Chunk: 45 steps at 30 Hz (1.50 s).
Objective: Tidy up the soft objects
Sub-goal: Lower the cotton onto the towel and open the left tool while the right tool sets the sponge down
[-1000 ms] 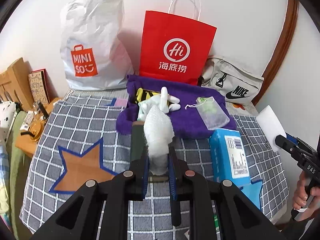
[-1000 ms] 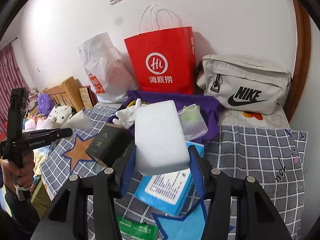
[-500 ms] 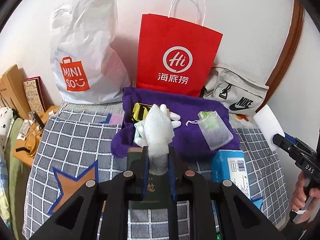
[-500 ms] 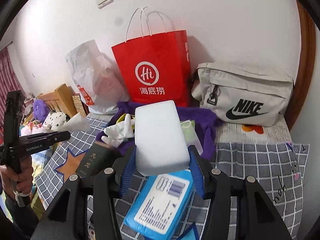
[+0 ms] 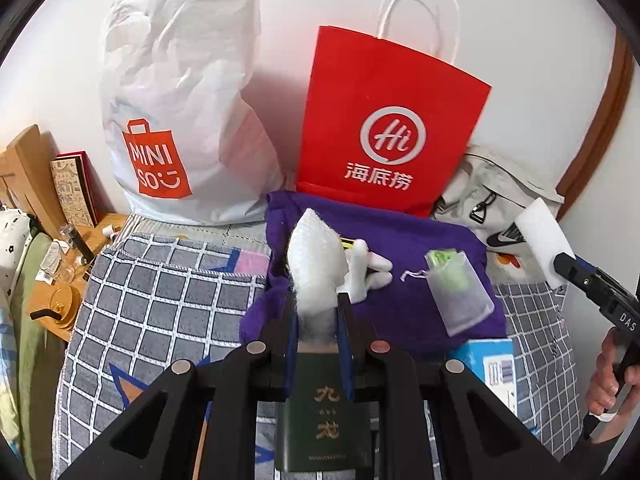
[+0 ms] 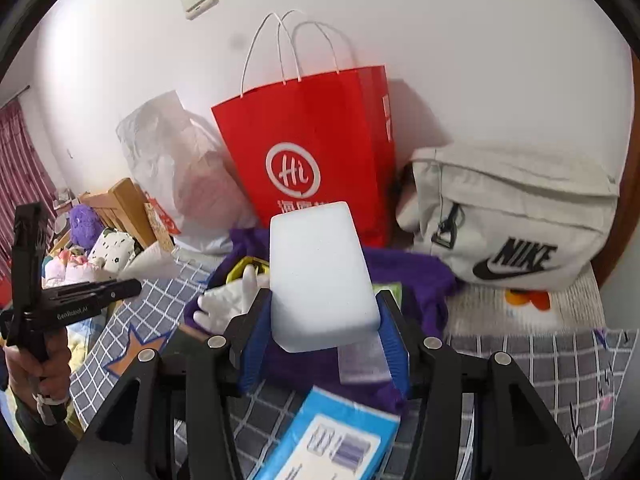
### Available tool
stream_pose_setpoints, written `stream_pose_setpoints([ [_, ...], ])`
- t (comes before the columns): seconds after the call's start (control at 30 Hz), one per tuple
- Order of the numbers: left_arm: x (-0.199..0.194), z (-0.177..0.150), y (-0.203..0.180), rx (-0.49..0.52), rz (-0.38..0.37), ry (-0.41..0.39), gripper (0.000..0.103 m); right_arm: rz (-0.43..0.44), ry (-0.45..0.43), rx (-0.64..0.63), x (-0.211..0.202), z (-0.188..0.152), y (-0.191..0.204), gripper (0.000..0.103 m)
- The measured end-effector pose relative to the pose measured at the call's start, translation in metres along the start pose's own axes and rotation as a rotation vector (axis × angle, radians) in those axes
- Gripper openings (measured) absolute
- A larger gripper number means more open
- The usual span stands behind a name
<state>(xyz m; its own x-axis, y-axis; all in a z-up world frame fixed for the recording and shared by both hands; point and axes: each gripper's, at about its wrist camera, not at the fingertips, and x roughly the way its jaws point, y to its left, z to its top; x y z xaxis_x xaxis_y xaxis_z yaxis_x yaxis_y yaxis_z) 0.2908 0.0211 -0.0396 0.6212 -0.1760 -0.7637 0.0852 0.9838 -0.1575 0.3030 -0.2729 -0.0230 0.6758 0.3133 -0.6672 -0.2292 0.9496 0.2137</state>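
My left gripper (image 5: 317, 316) is shut on a white foam wrap (image 5: 316, 268), which sticks up over the near edge of the purple towel (image 5: 400, 240). My right gripper (image 6: 324, 332) is shut on a white sponge block (image 6: 320, 272), also seen at the right edge of the left wrist view as the sponge (image 5: 540, 240). On the towel lie a white glove (image 5: 368, 276), a mesh pouch (image 5: 460, 296) with something green inside, and a yellow item partly hidden behind the foam wrap. The left gripper (image 6: 132, 287) shows at the left of the right wrist view.
A red paper bag (image 5: 384, 132), a white Miniso plastic bag (image 5: 180, 112) and a grey Nike bag (image 6: 512, 216) stand against the wall. A dark green booklet (image 5: 326, 412) and a blue packet (image 6: 324, 444) lie on the checked bedspread (image 5: 152, 292). A wooden side table (image 5: 60, 292) is at the left.
Both grippers have moved forward toward the wall with their loads; the bags and the purple towel loom larger and nearer. The green booklet now lies under the left gripper.
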Motion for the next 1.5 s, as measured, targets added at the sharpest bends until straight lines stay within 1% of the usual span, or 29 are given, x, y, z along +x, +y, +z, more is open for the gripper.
stream_pose_setpoints([
  [0.1, 0.011, 0.002, 0.001, -0.001, -0.01, 0.008, 0.017, 0.012, 0.017, -0.006, 0.016, -0.003, -0.004, 0.052],
  [0.2, 0.024, 0.004, 0.0, 0.001, -0.019, 0.026, 0.017, -0.002, 0.073, -0.008, 0.04, -0.009, -0.012, 0.052],
  [0.3, 0.037, 0.003, -0.003, -0.01, -0.023, 0.041, 0.017, 0.012, 0.139, 0.002, 0.065, -0.016, -0.019, 0.052],
  [0.4, 0.055, 0.002, -0.009, -0.013, -0.062, 0.068, 0.017, 0.019, 0.196, -0.005, 0.086, -0.026, -0.023, 0.052],
  [0.43, 0.057, 0.002, -0.009, -0.014, -0.064, 0.071, 0.017, 0.026, 0.208, -0.011, 0.09, -0.029, -0.023, 0.052],
  [0.53, 0.066, 0.008, -0.012, -0.009, -0.064, 0.075, 0.017, 0.03, 0.229, -0.045, 0.098, -0.033, -0.022, 0.052],
  [0.63, 0.071, 0.018, -0.015, -0.006, -0.072, 0.066, 0.017, 0.034, 0.222, -0.073, 0.098, -0.032, -0.021, 0.052],
  [0.8, 0.087, 0.036, -0.022, 0.004, -0.078, 0.068, 0.017, 0.023, 0.263, -0.097, 0.106, -0.04, -0.026, 0.052],
  [0.97, 0.111, 0.047, -0.025, 0.015, -0.057, 0.08, 0.017, 0.015, 0.299, -0.08, 0.119, -0.044, -0.035, 0.052],
  [1.2, 0.143, 0.045, -0.015, -0.022, -0.084, 0.116, 0.017, 0.014, 0.303, -0.083, 0.128, -0.049, -0.036, 0.052],
  [1.27, 0.15, 0.044, -0.013, -0.022, -0.089, 0.143, 0.017, 0.024, 0.301, -0.071, 0.13, -0.049, -0.037, 0.052],
  [1.43, 0.154, 0.042, -0.012, -0.016, -0.1, 0.146, 0.017, 0.026, 0.315, -0.053, 0.137, -0.051, -0.042, 0.053],
  [1.47, 0.155, 0.042, -0.011, -0.016, -0.102, 0.149, 0.017, 0.024, 0.32, -0.054, 0.139, -0.052, -0.042, 0.053],
  [1.5, 0.156, 0.042, -0.011, -0.016, -0.102, 0.152, 0.018, 0.019, 0.324, -0.051, 0.14, -0.052, -0.042, 0.059],
])
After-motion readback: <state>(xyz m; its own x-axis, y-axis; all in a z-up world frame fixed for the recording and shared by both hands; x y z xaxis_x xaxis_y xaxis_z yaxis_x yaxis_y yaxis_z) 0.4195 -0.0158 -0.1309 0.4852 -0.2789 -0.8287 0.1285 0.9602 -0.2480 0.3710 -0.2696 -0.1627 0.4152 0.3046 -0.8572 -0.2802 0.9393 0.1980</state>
